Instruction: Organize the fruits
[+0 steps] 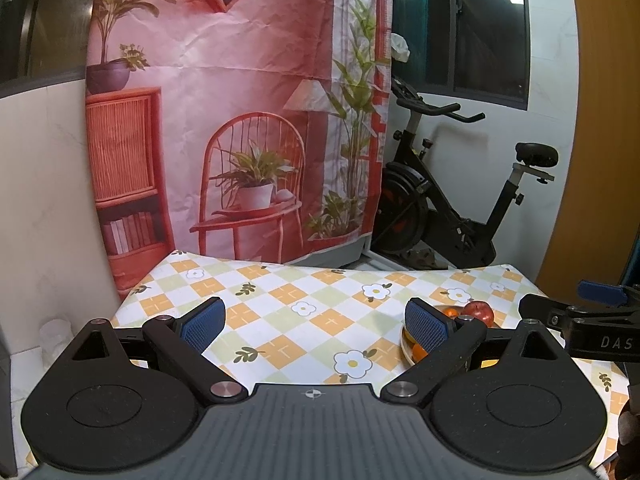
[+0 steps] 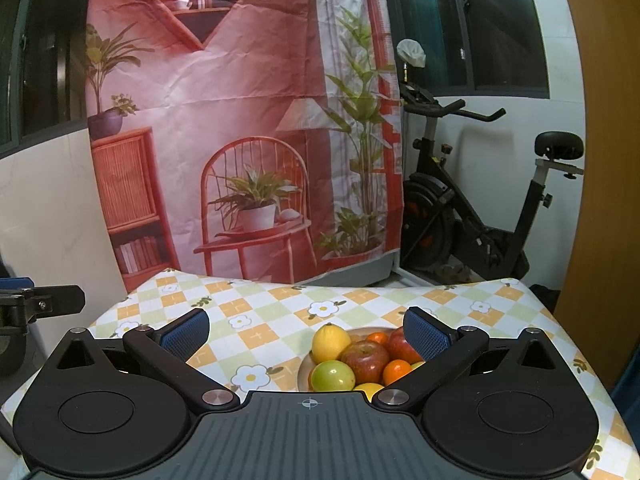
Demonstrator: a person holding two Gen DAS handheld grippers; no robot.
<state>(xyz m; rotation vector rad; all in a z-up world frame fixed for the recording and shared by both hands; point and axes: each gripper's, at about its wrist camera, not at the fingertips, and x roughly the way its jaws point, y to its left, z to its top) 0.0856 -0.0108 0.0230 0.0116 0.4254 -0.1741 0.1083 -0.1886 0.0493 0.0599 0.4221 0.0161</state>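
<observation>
My right gripper [image 2: 306,334], jaws spread and empty, is nearer the round beige plate of fruits [image 2: 304,368], just ahead and slightly right; left gripper [image 1: 316,320] is also released.

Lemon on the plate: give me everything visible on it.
The lemon is bright yellow, matte, oval, with a small nub on top, standing roughly upright. It sits at the plate's far-left edge, against a red apple and above a green apple. Neither gripper touches it.
</observation>
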